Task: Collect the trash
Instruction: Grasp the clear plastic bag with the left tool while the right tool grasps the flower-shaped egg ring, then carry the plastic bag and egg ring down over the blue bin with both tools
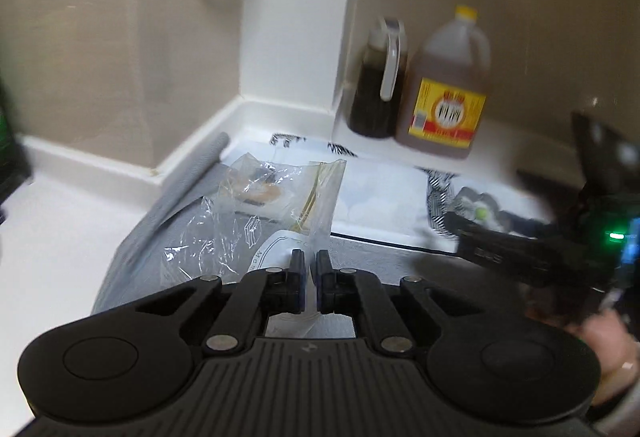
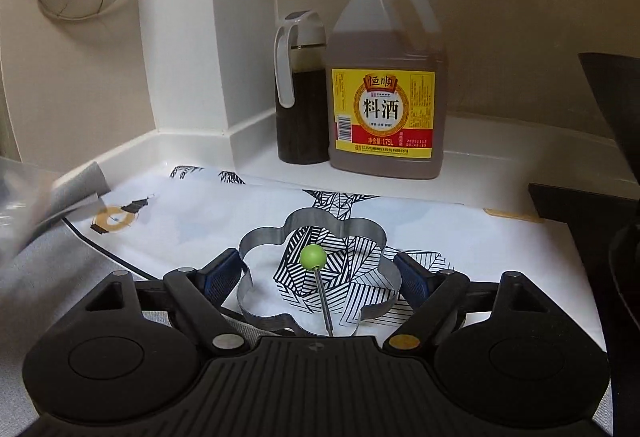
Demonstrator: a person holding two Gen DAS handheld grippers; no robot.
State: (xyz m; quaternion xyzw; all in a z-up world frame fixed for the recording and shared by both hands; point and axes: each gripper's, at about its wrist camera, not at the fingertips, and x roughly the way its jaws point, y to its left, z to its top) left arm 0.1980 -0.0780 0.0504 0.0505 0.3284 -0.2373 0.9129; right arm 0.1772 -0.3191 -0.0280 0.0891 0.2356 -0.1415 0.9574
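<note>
My left tongs (image 1: pixel 310 265) are clenched on the bottom edge of a clear plastic bag (image 1: pixel 256 205), which stands up from my grip toward twelve o'clock over the grey mat (image 1: pixel 132 257) on the counter (image 1: pixel 60 237). The bag is crumpled film, nearly weightless and floppy, and I judge it slippery, so a pinch on a doubled fold near the seam should hold better than a single layer; something small and brownish sits inside, too blurred to name. My right tongs (image 2: pixel 320 279) are released, jaws spread wide at nine and three o'clock around a flower-shaped metal ring (image 2: pixel 372 237) with a green-knobbed handle (image 2: pixel 313 257), lying on the patterned cloth (image 2: pixel 200 209). I cannot tell whether the pads touch it. The ring is stiff, thin-walled and smooth. A dark sauce bottle (image 2: pixel 302 93) and a yellow-capped jug (image 2: pixel 386 77) stand at twelve o'clock.
</note>
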